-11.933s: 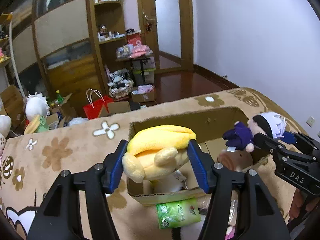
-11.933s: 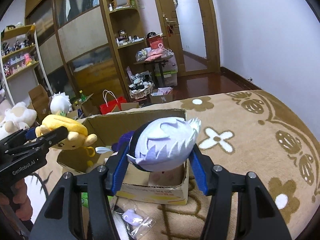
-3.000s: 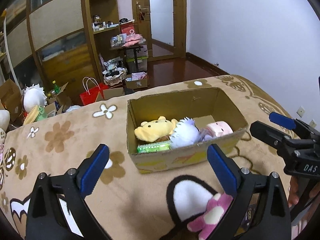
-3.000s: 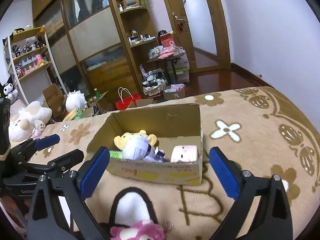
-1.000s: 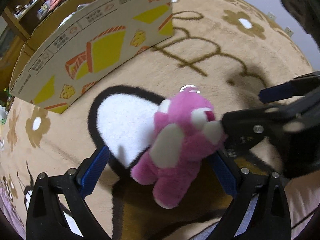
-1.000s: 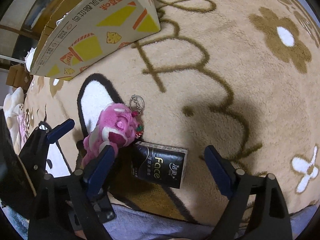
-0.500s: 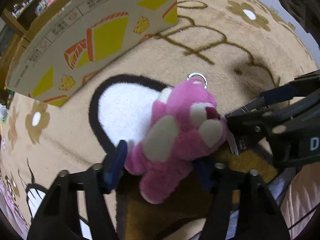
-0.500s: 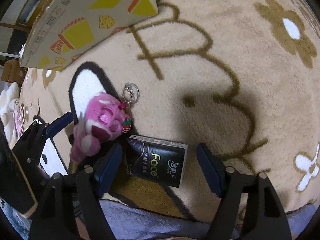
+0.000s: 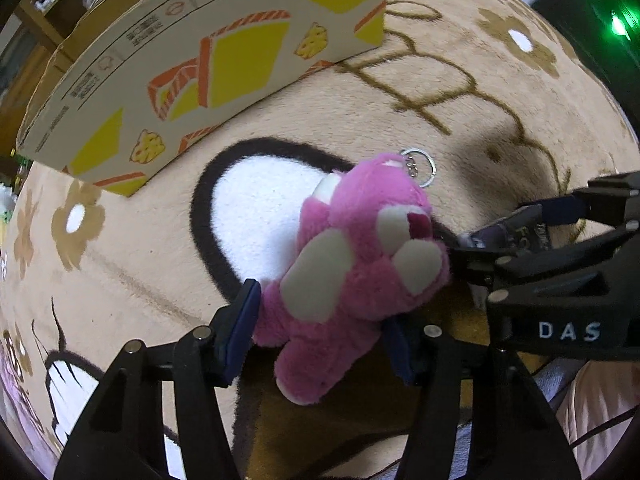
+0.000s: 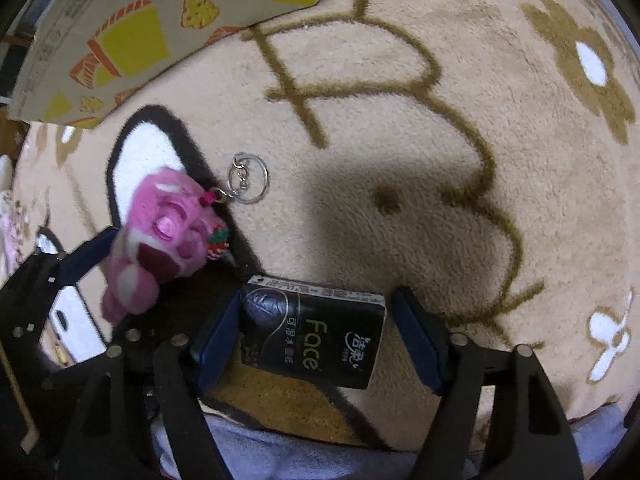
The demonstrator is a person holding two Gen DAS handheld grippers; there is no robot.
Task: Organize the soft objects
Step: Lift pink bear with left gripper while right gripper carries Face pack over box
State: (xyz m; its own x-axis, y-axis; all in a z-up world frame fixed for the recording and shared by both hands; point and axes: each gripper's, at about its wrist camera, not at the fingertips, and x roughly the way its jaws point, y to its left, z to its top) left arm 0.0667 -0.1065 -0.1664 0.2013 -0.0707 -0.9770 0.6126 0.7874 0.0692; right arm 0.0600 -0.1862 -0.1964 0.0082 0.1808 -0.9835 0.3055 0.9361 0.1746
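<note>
A pink plush bear (image 9: 352,264) with a metal key ring (image 10: 247,178) lies on the beige blanket. My left gripper (image 9: 320,332) is shut on the bear's lower body. The bear also shows in the right wrist view (image 10: 160,240). A black tissue pack (image 10: 316,340) marked "Face" lies between the blue pads of my right gripper (image 10: 316,340). The left pad touches it and a small gap shows at the right pad. The right gripper also shows at the right in the left wrist view (image 9: 560,256).
A cardboard box (image 9: 208,60) with yellow and orange print stands just behind on the blanket (image 10: 440,140). It also shows in the right wrist view (image 10: 152,36). The person's lap lies at the near edge.
My left gripper has closed onto the pink bear. My right gripper has narrowed around the black tissue pack and come down closer to it.
</note>
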